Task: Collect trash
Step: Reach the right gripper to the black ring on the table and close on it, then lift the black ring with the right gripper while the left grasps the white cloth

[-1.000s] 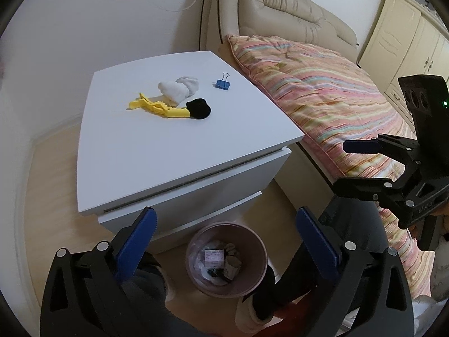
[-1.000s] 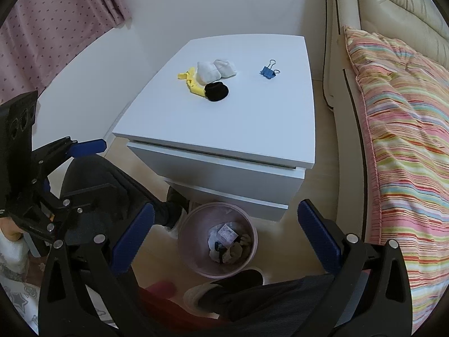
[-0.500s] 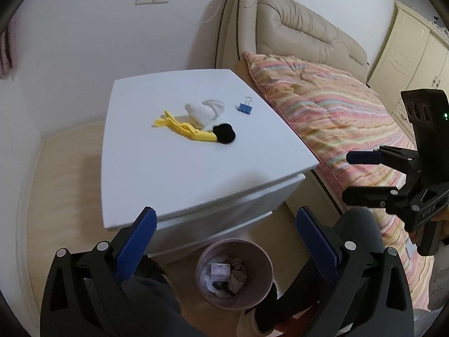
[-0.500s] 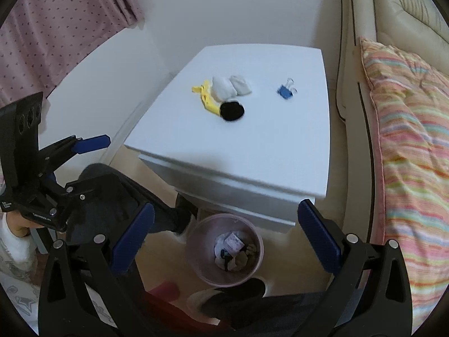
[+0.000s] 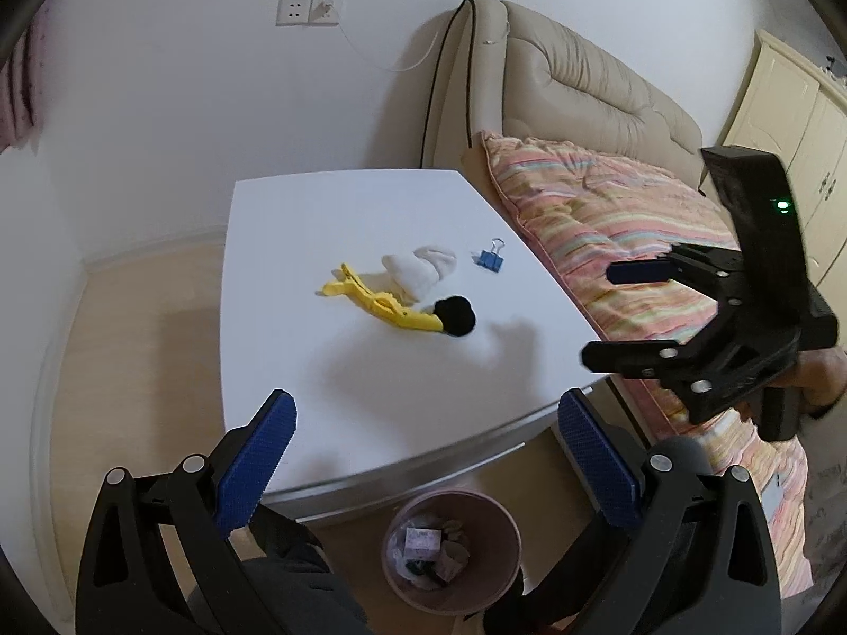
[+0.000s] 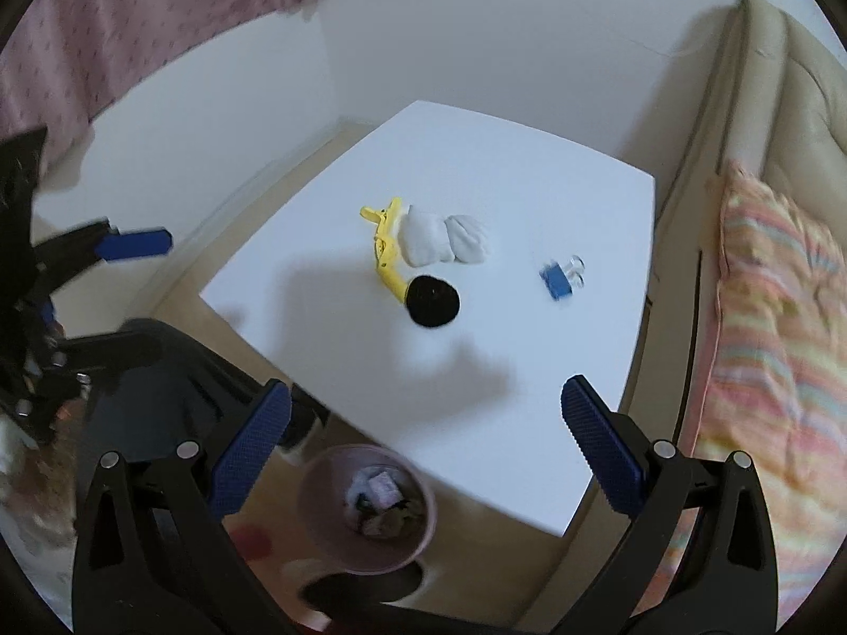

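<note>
Approach step, nothing grasped. Left gripper (image 5: pixel 426 426) and right gripper (image 6: pixel 423 413) both hover with fingers spread wide, empty. White tissue wad (image 5: pixel 421 272), black lump (image 5: pixel 455 316) and yellow clip (image 5: pixel 381 304) lie mid-worktop (image 5: pixel 317 370). Bin (image 5: pixel 450 558) on the floor below. Next: descend onto one item.

Beside the nightstand (image 5: pixel 328 370), along its right edge, a bed with a striped quilt (image 5: pixel 609 227) and beige headboard (image 5: pixel 571 79). On the wall behind, an outlet (image 5: pixel 309 11); at far left, a pink curtain (image 6: pixel 132 16).
</note>
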A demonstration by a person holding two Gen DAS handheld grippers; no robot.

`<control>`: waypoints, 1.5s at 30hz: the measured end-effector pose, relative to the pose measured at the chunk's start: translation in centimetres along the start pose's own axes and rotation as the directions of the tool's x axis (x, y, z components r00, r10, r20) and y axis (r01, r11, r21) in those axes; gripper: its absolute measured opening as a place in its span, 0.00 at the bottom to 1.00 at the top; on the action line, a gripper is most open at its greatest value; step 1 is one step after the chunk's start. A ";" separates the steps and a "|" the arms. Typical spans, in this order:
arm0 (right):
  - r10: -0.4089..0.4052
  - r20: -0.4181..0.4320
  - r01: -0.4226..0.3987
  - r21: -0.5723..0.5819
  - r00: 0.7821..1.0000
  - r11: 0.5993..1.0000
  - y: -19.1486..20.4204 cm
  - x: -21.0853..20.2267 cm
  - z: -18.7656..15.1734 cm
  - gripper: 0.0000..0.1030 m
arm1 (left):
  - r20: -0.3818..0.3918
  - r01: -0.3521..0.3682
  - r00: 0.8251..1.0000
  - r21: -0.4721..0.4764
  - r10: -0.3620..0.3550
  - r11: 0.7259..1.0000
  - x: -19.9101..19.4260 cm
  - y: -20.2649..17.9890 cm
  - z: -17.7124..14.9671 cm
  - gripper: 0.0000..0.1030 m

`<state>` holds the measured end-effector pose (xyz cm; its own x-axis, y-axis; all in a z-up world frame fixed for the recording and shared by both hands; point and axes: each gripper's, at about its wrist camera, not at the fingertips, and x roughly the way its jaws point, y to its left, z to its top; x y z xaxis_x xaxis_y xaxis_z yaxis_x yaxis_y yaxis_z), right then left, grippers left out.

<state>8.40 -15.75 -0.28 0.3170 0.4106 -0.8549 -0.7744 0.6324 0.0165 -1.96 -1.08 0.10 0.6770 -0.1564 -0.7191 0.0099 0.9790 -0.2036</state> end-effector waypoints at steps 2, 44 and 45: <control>0.010 -0.025 -0.010 -0.024 1.000 1.000 -0.2 1.1 1.0 0.97 | 0.000 0.001 1.000 -0.008 -0.001 1.000 0.0 0.3 0.0 0.93; 0.021 -0.237 -0.056 -0.143 0.971 0.988 -0.5 11.5 5.0 0.30 | -0.036 0.022 0.999 -0.090 -0.025 0.996 1.0 2.8 -1.2 0.93; 0.022 -0.232 -0.055 -0.137 0.972 0.989 -0.8 11.4 4.9 0.30 | -0.036 0.021 0.999 -0.089 -0.024 0.996 1.0 2.7 -1.2 0.93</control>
<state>15.29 -8.35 -7.52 0.1644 0.2603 -0.9514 -0.8585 0.5128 -0.0080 -2.13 1.30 -1.93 0.6498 -0.1846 -0.7374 -0.0417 0.9600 -0.2770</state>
